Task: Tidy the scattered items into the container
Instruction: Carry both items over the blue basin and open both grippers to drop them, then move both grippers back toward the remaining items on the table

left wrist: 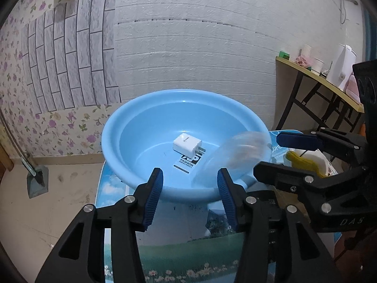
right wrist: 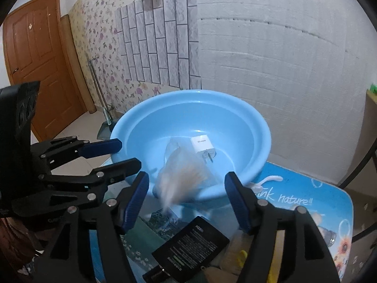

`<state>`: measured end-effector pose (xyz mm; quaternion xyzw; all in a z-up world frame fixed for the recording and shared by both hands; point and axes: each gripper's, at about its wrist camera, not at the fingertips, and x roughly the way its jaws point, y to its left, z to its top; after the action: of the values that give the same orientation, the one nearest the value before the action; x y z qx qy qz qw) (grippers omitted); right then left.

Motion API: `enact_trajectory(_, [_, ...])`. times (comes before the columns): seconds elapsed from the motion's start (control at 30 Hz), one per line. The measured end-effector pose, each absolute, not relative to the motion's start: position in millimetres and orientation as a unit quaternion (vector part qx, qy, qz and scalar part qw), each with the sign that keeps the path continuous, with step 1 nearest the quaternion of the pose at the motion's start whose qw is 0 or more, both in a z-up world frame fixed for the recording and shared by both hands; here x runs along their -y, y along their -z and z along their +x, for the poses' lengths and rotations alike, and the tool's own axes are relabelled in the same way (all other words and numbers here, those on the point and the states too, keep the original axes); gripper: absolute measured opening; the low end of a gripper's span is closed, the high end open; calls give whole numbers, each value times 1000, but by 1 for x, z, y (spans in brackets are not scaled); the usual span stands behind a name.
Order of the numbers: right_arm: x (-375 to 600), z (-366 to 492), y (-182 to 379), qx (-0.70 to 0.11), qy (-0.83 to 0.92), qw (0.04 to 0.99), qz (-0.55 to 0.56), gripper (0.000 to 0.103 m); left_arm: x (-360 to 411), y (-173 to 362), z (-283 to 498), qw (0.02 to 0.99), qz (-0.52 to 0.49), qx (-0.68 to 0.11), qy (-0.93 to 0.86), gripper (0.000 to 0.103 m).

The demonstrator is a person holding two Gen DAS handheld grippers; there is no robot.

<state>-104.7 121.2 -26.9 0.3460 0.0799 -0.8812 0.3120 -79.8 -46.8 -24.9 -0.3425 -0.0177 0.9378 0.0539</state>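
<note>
Open right jaws flank a blurred clear bag (right wrist: 181, 176) over the basin (right wrist: 235, 108).

A round light-blue plastic basin (right wrist: 247, 127) is seen standing upright on a surface (right wrist: 325, 202) covered with a printed sheet. A white wall charger (right wrist: 203, 144) is seen lying on its side on the basin floor, its two prongs turned toward the near rim. A clear plastic bag (right wrist: 181, 179) of pale stick-like contents is caught blurred at the near rim, partly over the basin's edge. A black printed box (right wrist: 190, 247) is seen lying on the surface just short of the basin.
</note>
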Motion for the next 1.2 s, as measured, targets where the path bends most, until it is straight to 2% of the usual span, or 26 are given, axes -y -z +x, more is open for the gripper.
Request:
enact_trajectory(0.27, [-135, -97, 20, -60, 885, 306, 345, 67, 38, 21, -63, 51, -345, 18, -937, 49])
enact_trajectory(0.33, [-141, -93, 20, -59, 887, 301, 346, 67, 36, 21, -58, 50, -344, 16, -937, 55])
enact_trajectory(0.57, [-175, -73, 28, -46, 890, 276, 359, 67, 21, 29, -43, 58, -351, 21, -934, 60])
enact_trajectory(0.87, [-218, -41, 39, -36, 896, 244, 368, 67, -3, 42, -23, 72, -366, 13, -928, 72])
enact_trajectory(1.03, [-237, -27, 49, -25, 899, 222, 377, 67, -9, 48, -18, 72, -375, 17, -924, 88])
enact_trajectory(1.2, [-244, -12, 58, -33, 898, 215, 382, 67, -16, 51, -16, 73, -383, 17, -921, 89])
